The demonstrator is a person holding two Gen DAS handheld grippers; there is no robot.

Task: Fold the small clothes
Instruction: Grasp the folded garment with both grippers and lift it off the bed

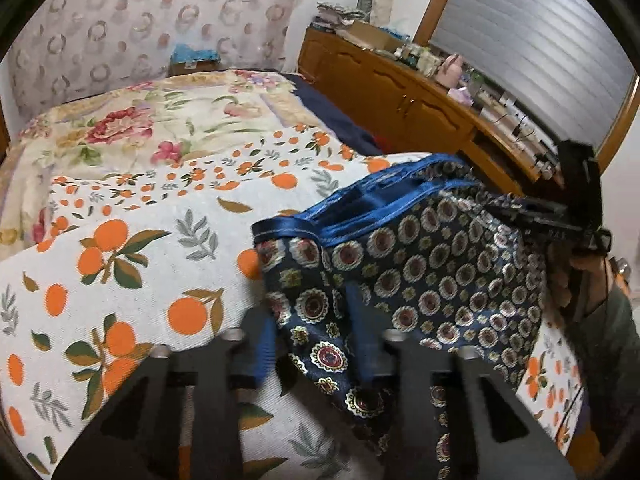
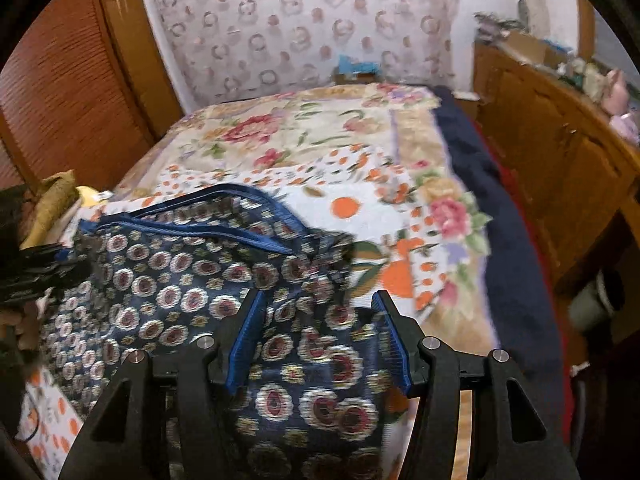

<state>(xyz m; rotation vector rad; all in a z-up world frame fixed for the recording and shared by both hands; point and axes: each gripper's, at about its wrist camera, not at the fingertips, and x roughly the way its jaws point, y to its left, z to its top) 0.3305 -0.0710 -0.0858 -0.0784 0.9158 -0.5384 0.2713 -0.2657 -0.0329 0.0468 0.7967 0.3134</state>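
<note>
Two grippers, our left gripper (image 1: 312, 332) and right gripper (image 2: 318, 344), have their fingers spread apart over the blue shorts (image 1: 420, 276) on the bed cover (image 1: 132, 280); the shorts look soft, light and floppy, so we should pinch the waistband (image 1: 360, 208) corners

You've got an orange-print blanket (image 1: 132, 248) over a floral bedspread (image 1: 132, 128), with a cluttered wooden dresser (image 1: 400, 92) alongside.
</note>
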